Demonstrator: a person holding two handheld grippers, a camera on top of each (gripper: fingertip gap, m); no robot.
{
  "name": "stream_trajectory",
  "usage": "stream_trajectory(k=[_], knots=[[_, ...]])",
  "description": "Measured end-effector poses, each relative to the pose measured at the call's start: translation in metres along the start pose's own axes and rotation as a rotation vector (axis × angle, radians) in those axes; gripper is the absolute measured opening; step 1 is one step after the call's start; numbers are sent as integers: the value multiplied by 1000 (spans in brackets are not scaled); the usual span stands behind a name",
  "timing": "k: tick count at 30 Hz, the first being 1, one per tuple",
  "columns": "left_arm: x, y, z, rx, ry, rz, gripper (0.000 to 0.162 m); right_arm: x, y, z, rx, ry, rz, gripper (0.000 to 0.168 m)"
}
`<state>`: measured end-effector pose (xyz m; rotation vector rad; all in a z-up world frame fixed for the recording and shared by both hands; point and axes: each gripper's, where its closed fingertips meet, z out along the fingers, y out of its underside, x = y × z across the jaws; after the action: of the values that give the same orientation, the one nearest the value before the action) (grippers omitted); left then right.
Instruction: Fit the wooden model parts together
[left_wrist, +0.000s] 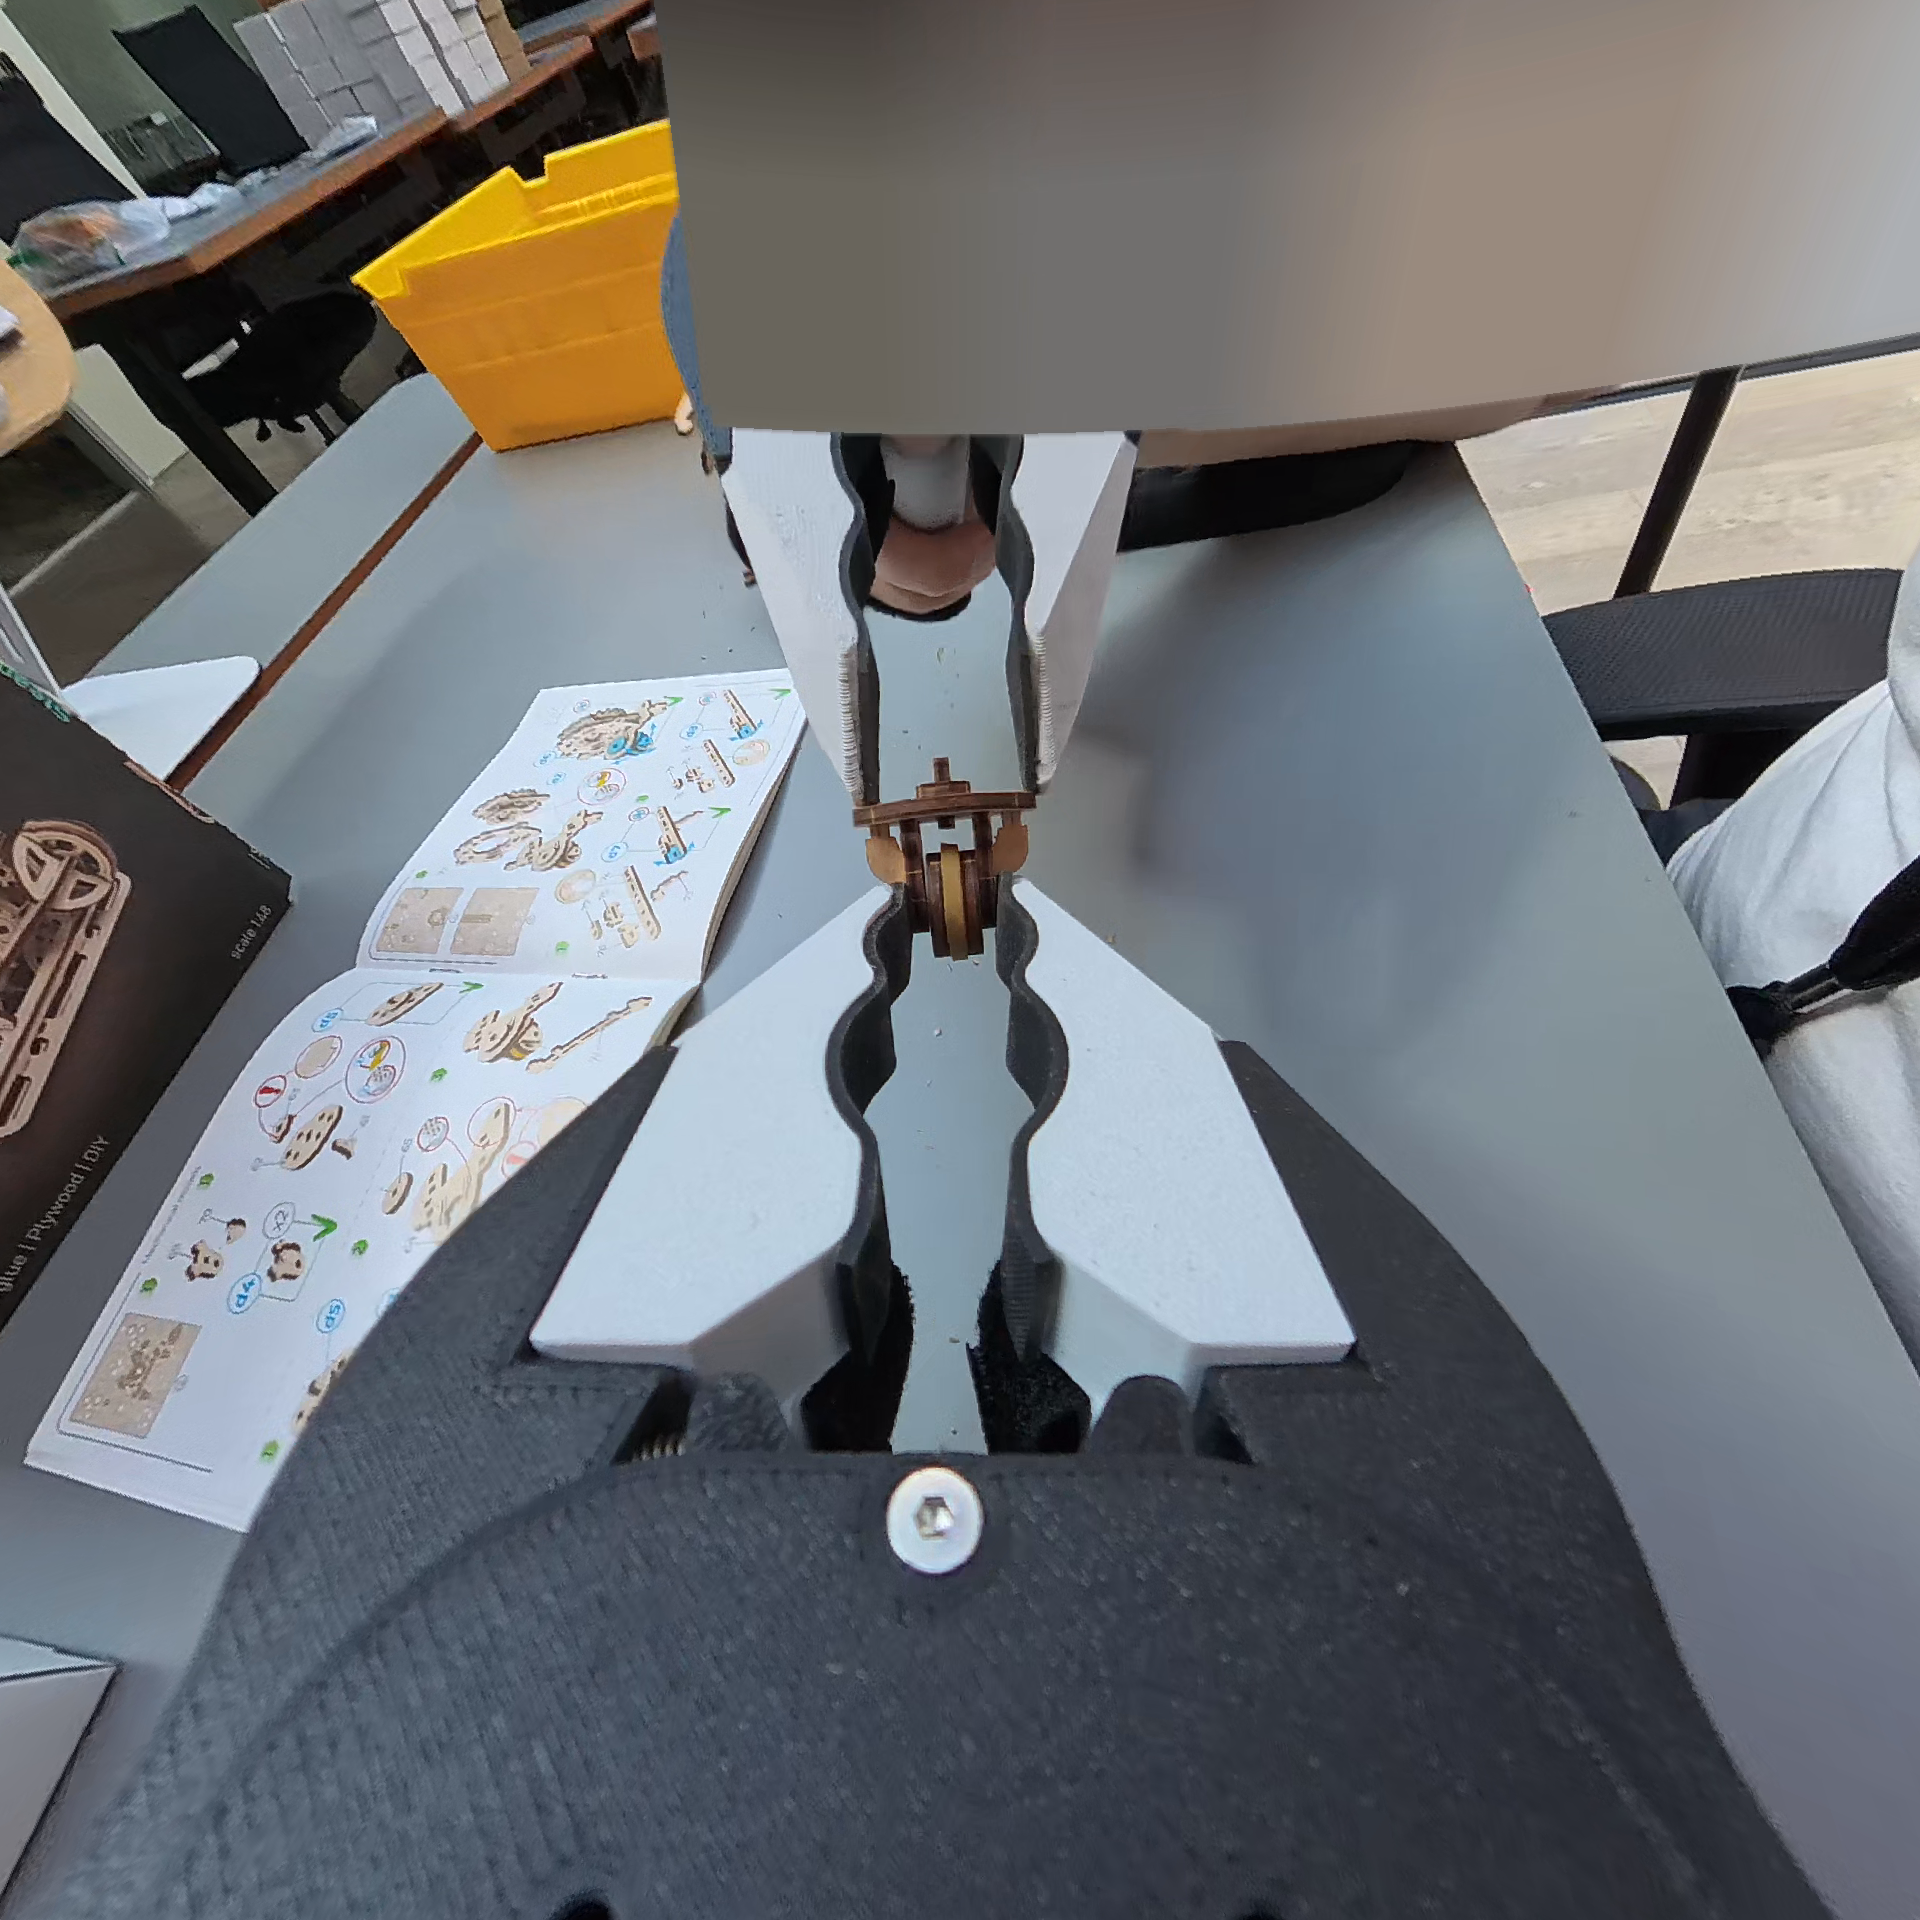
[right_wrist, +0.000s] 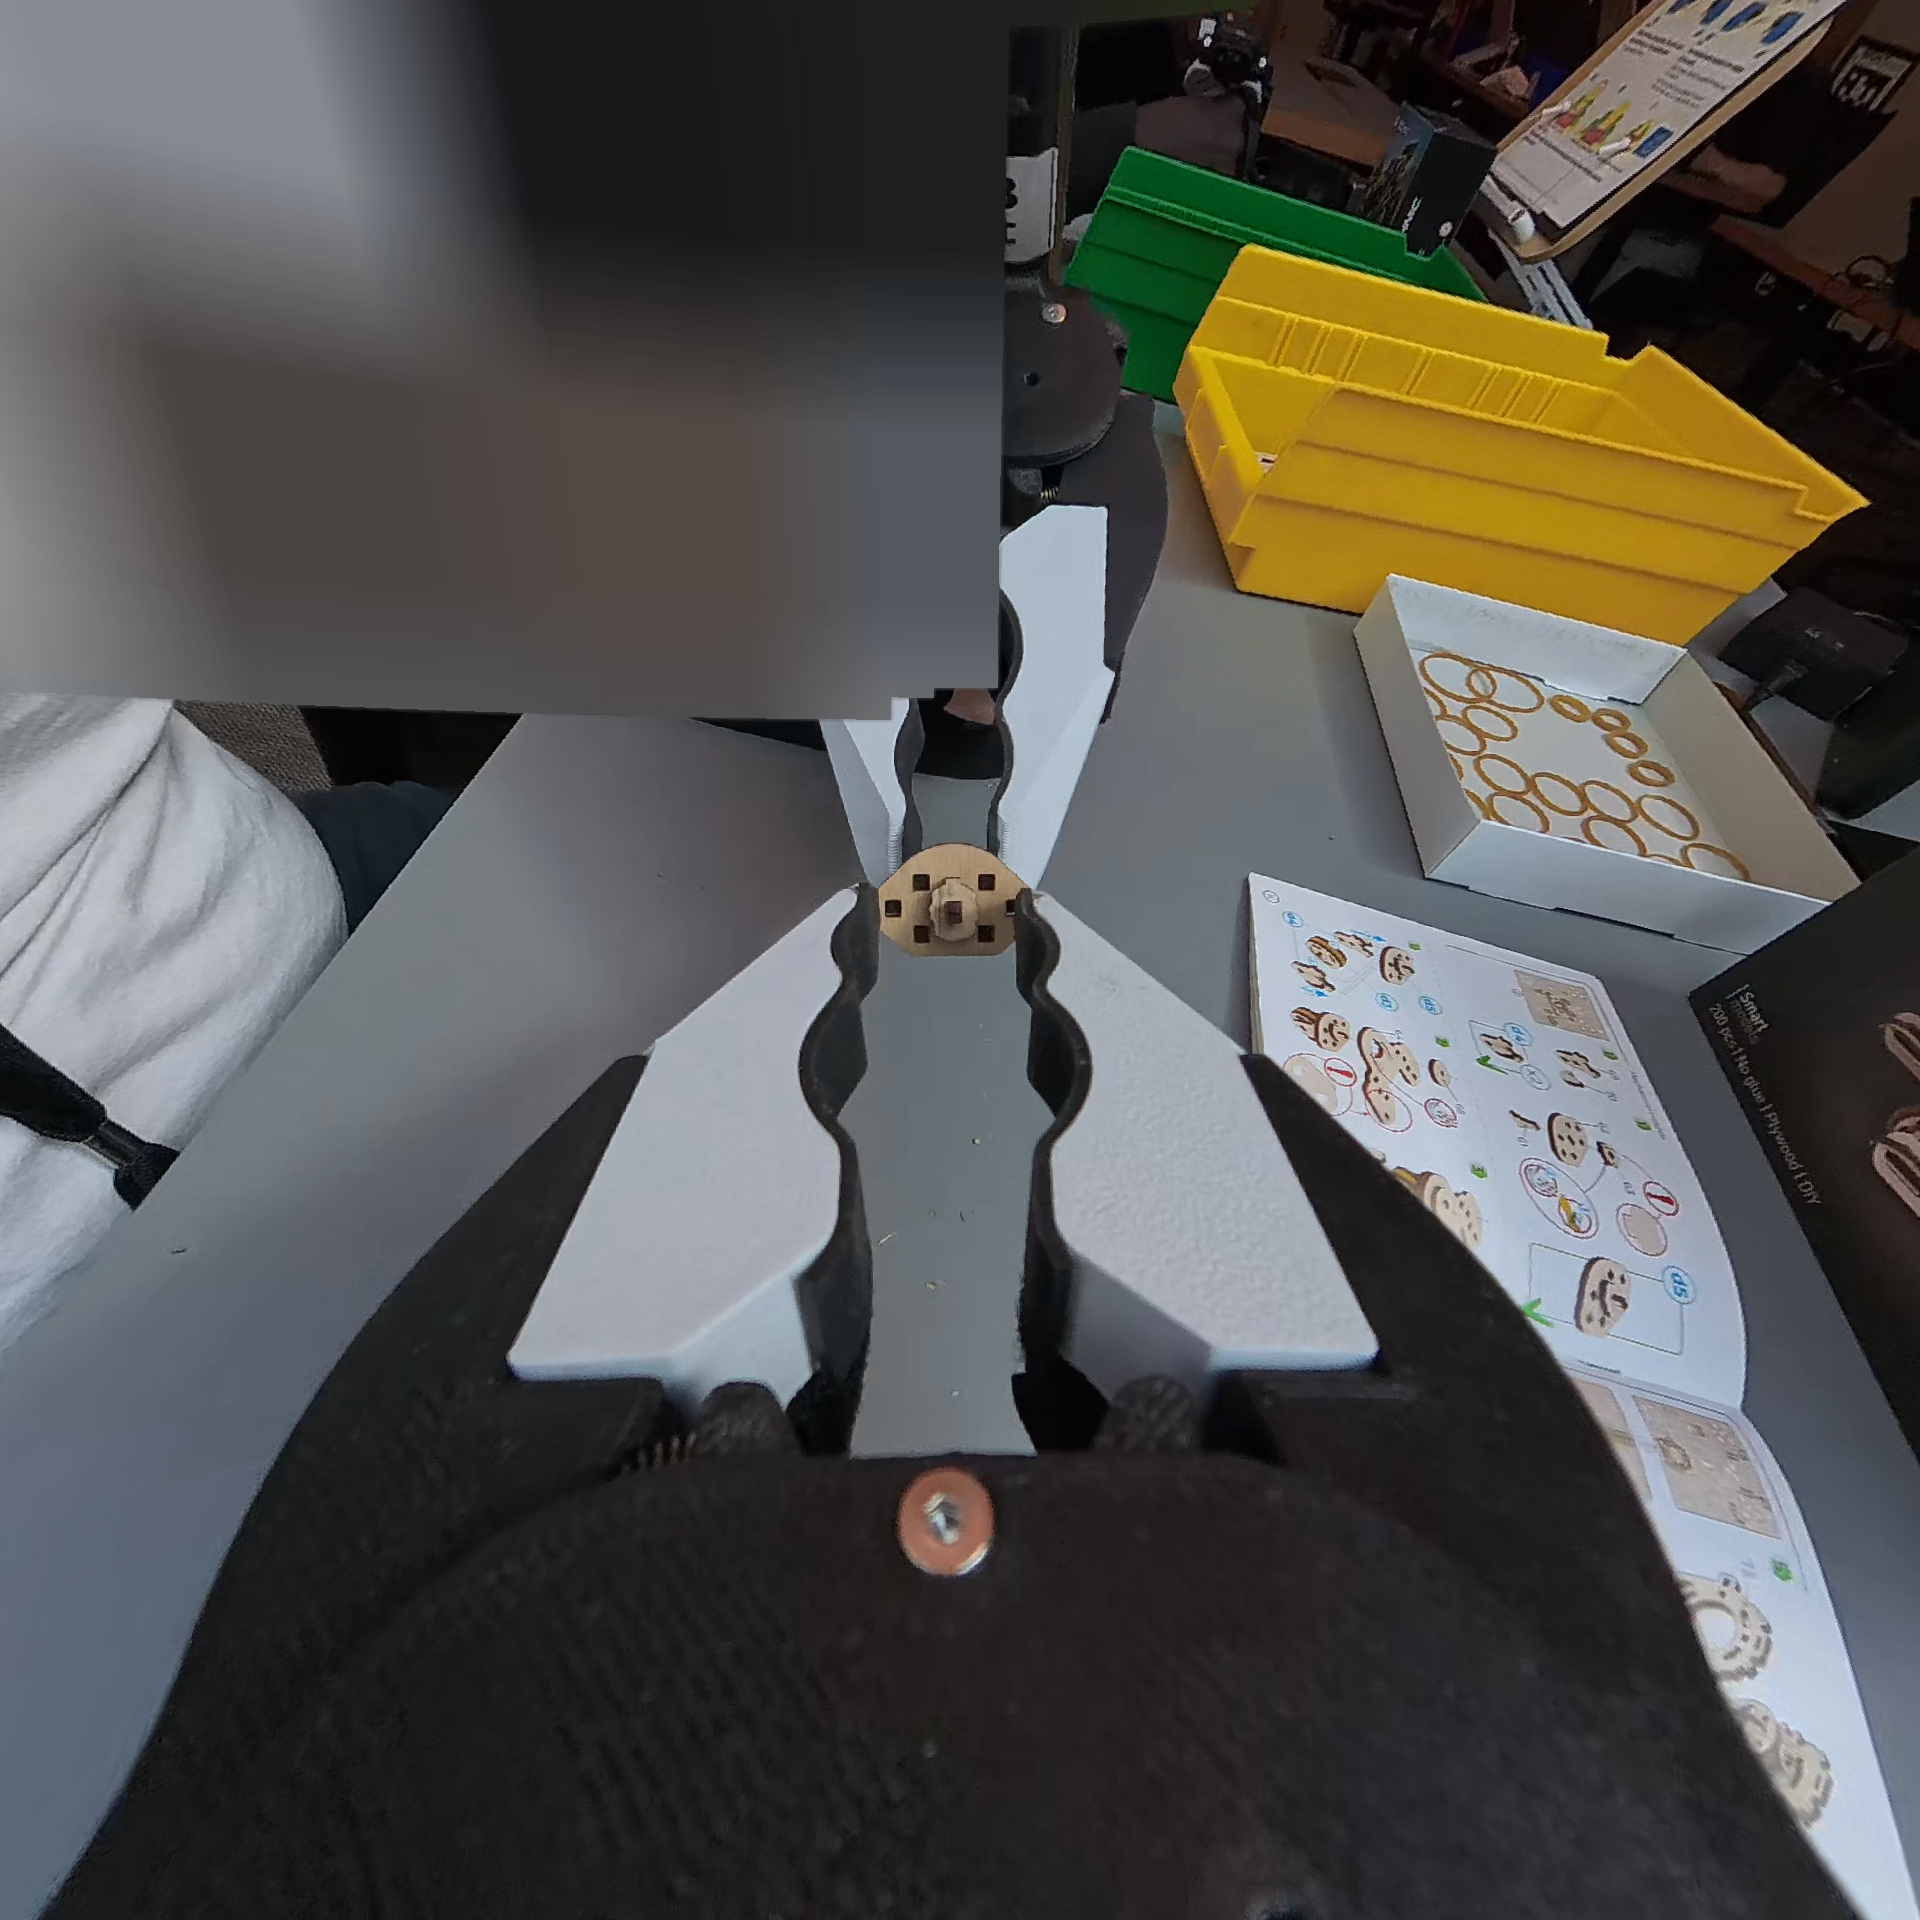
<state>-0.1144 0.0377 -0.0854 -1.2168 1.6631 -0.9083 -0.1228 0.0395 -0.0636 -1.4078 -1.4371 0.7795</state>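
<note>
The two grippers face each other tip to tip above the grey table. My left gripper is shut on a small stack of wooden discs. The stack joins a flat wooden plate, seen edge-on, with small brackets between them. My right gripper comes from the far side and is shut on that plate's edges. In the right wrist view my right gripper holds the rounded plate, face-on, with square holes and a centre peg. The left gripper is behind it, and the disc stack is hidden.
An open instruction booklet lies to the left, also seen in the right wrist view. A black kit box lies beside it. A yellow bin, a green bin and a white tray of rings stand behind. A person in white sits at the table's edge. Both grippers' tips are close together, under 4 cm apart.
</note>
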Motion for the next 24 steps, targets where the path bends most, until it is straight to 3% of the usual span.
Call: stream_trajectory(k=[4,11,24], knots=[[-4,-19,-8,115,-44,45,14,3,-28,-18,138,29,-27,26],[4,-39,-17,212,-80,143,14,3,-41,-25,296,-116,221,33],[9,-37,-11,198,-23,60,14,-7,-29,-10,246,-203,310,32]])
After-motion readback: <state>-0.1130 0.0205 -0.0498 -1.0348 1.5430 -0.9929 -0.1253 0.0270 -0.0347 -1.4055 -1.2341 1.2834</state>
